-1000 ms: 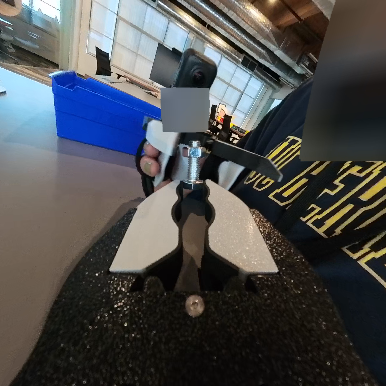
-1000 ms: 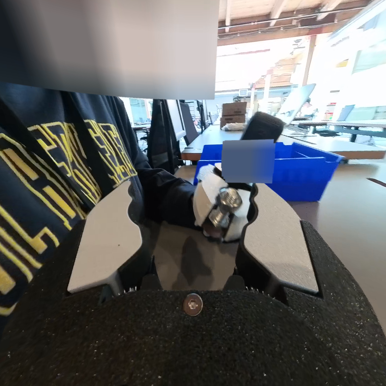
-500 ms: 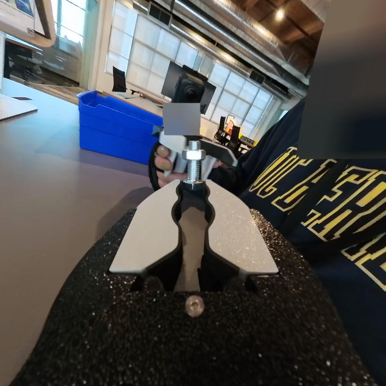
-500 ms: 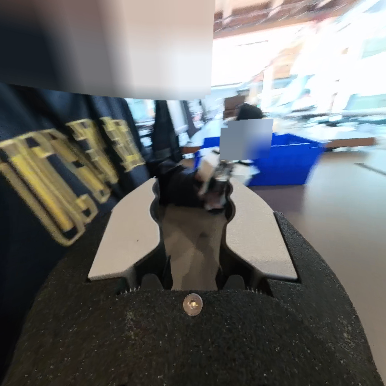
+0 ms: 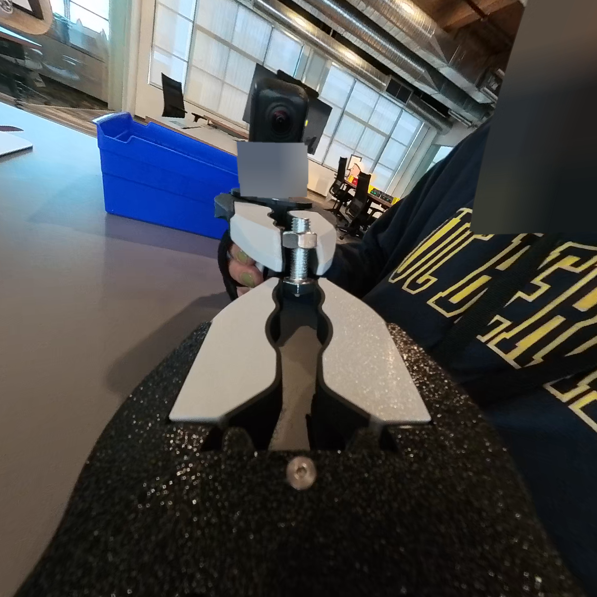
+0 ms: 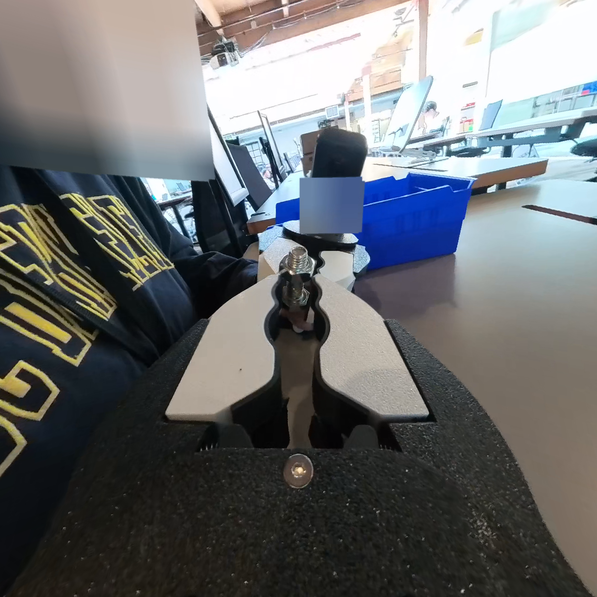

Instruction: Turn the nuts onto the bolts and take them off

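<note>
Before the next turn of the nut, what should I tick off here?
1. Left gripper shut on the head of the bolt: ok.
2. Bolt upright, threaded end up: ok.
3. Nut on the thread, near the top, with a little thread showing above it: ok.
4. Right gripper closed on the nut, one finger on each side: ok.
5. Nut sits level on the bolt: ok. Whether the threads run true: cannot tell.
6. Room to turn: both grippers are held above the table, and the blue bin stands well behind: ok.
</note>
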`<action>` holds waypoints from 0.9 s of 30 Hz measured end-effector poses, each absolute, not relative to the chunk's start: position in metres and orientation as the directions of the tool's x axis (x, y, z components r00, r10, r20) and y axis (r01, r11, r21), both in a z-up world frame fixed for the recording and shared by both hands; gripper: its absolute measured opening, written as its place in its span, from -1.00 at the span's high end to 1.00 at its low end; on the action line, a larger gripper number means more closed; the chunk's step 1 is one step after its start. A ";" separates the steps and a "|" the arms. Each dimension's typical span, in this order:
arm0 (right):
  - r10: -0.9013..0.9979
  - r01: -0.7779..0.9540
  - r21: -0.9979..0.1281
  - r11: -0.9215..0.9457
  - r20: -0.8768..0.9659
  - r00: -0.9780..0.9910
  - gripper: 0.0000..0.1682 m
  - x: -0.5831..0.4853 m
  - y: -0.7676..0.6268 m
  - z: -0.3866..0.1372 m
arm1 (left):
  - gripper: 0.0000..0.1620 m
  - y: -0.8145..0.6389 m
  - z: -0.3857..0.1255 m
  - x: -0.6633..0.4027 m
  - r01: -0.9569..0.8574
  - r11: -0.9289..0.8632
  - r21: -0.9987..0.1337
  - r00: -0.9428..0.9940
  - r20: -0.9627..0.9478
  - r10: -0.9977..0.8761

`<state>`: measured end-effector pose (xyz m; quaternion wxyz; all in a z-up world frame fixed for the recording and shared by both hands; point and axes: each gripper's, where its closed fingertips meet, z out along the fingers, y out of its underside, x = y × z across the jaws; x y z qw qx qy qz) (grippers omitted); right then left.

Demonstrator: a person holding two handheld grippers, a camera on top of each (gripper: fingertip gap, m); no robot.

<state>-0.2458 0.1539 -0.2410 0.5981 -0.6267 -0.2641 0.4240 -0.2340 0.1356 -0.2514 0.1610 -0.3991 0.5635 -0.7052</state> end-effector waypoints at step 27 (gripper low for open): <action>0.063 0.095 -0.074 -0.993 0.349 0.935 0.88 0.101 -0.031 -0.301 | 0.27 0.138 -0.252 -0.223 -0.134 -0.102 -0.986 -0.490 0.156 -0.858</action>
